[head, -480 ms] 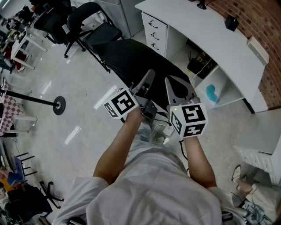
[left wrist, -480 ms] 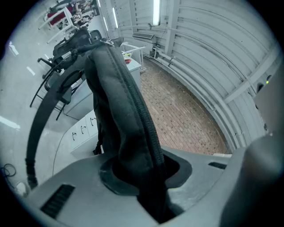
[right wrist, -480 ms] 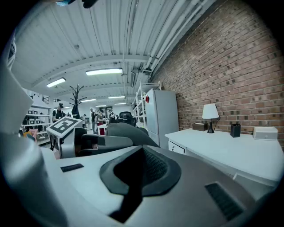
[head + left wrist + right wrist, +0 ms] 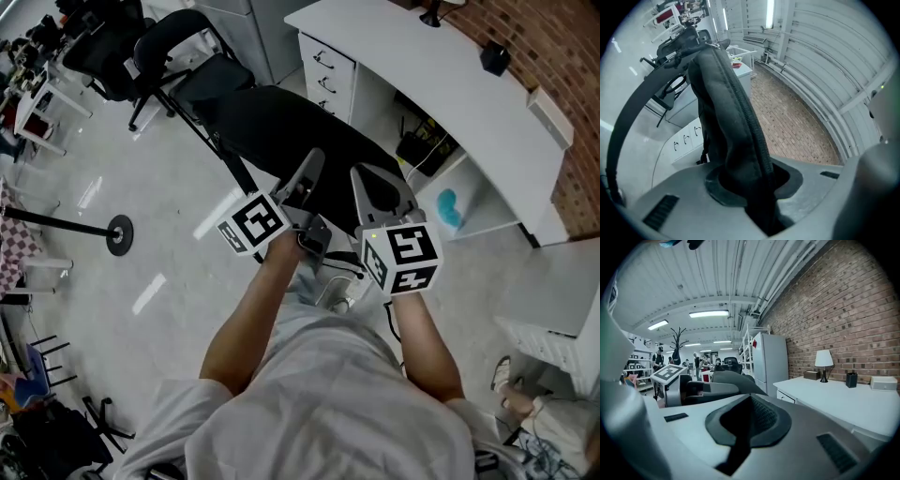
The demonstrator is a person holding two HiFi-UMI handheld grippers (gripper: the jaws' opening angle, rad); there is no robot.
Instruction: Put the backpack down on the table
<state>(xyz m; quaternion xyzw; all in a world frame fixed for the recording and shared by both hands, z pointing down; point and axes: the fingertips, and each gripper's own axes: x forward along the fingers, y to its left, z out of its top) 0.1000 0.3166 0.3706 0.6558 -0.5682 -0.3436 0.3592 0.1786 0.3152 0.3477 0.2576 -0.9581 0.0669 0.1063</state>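
Head view: the left tongs (image 4: 307, 176) and right tongs (image 4: 380, 190) reach forward side by side at a black backpack (image 4: 272, 127). The backpack is above the floor (image 4: 159, 281), next to the white counter (image 4: 441, 75) and not on it.

Left gripper view: the left tongs (image 4: 750, 187) pinch a zipped fold of the backpack. A strap (image 4: 628, 117) loops at the left.

Right gripper view: the right tongs (image 4: 747, 420) are pressed together with nothing between them. The counter, with a lamp (image 4: 823, 361) on it, lies to the right.
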